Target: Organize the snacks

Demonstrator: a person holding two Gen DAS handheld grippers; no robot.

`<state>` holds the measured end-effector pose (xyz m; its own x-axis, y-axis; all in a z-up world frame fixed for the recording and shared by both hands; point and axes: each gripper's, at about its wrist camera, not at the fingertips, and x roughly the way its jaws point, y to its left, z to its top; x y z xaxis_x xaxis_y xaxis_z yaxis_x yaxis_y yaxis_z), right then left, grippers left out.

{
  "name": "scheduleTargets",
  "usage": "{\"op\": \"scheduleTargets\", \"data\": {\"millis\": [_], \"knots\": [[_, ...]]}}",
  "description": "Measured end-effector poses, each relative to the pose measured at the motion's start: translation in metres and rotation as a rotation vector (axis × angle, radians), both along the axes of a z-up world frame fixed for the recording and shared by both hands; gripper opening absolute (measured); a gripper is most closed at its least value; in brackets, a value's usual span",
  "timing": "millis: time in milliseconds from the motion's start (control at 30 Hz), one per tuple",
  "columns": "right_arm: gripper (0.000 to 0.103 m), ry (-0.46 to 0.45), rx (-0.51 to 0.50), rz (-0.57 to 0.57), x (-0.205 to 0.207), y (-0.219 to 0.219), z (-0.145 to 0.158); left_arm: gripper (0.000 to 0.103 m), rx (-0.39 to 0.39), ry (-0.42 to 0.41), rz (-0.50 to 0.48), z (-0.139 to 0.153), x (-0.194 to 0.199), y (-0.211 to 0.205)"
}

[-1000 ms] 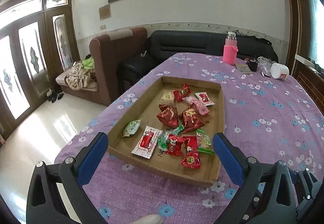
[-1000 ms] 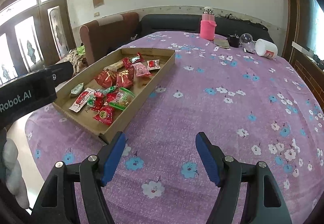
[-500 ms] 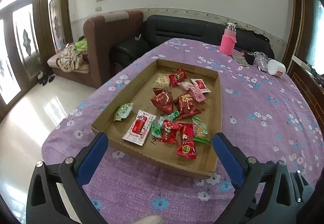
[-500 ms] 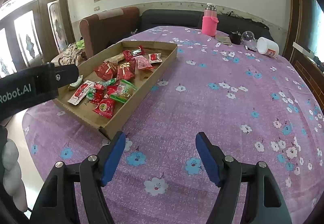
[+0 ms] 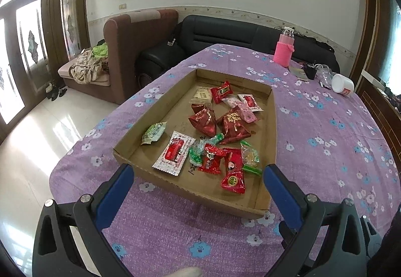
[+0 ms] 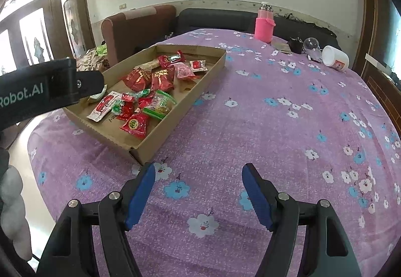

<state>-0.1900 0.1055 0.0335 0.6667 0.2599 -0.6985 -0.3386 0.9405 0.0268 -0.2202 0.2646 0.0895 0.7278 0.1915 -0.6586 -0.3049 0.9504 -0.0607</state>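
Observation:
A shallow cardboard tray (image 5: 175,99) lies on the purple flowered tablecloth and holds several wrapped snacks: red packets (image 5: 203,119), a green one (image 5: 153,132), a white-and-red one (image 5: 174,153) and a pink one (image 5: 243,110). My left gripper (image 5: 198,171) is open and empty, above the tray's near edge. In the right wrist view the tray (image 6: 160,130) sits to the left. My right gripper (image 6: 198,171) is open and empty over bare cloth by the tray's near corner. The left gripper's body (image 6: 45,89) shows at the left of that view.
A pink bottle (image 5: 283,51), a white cup on its side (image 5: 342,85) and small dark items (image 5: 310,71) stand at the table's far end. A brown armchair (image 5: 130,46) and black sofa (image 5: 225,31) stand beyond. The table's left edge drops to a tiled floor (image 5: 37,141).
My left gripper has risen and tilted down over the tray. My right gripper has moved a little forward and up. Both stay open and empty.

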Motion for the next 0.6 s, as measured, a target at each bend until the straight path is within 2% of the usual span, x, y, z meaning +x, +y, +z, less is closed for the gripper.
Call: {"op": "scheduleTargets", "data": {"millis": [400,533,600], "knots": [[0.076,-0.011,-0.002,0.018,-0.005,0.004,0.002,0.103,-0.005,-0.003,-0.019,-0.002,0.000,-0.003],[0.076,-0.011,-0.004,0.016,-0.005,0.000,0.005,0.103,0.013,-0.042,-0.063,0.009,-0.003,-0.008],[0.076,-0.009,0.014,-0.028,-0.001,-0.016,0.009,0.103,0.018,-0.065,-0.105,0.019,-0.003,-0.019]]}}
